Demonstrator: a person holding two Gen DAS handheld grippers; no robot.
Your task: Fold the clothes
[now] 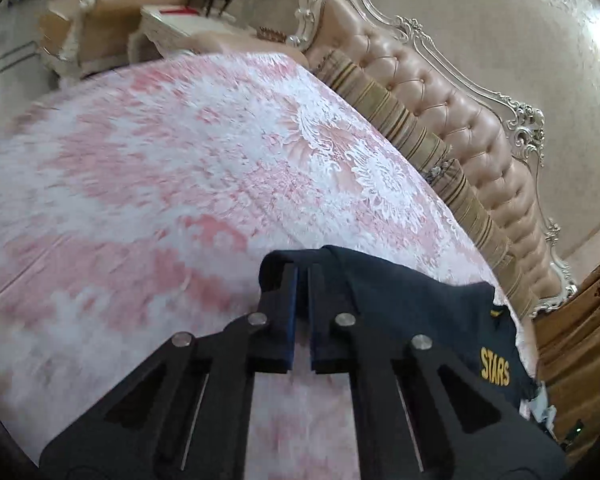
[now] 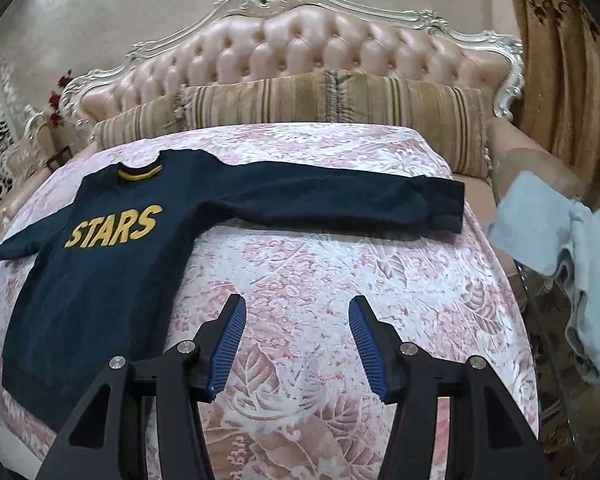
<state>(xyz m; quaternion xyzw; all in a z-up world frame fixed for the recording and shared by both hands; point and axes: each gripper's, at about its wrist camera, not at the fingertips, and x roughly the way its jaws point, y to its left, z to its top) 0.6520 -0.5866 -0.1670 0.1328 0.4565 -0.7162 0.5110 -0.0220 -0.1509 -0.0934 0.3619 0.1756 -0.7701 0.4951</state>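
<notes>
My left gripper (image 1: 302, 276) is pinched nearly closed on the cuff of the navy sweatshirt (image 2: 100, 264), holding that sleeve end up off the bedspread (image 2: 320, 280). My right gripper (image 2: 296, 312) hangs wide open above bare bedspread, holding nothing. The sweatshirt lies face up on the bed, yellow STARS lettering (image 2: 114, 227) showing, collar (image 2: 139, 171) toward the striped pillows (image 2: 340, 100) and headboard (image 2: 300, 48), hem toward me. Its other sleeve (image 2: 340, 200) stretches straight out sideways, its long axis running across the bed, parallel to the headboard.
</notes>
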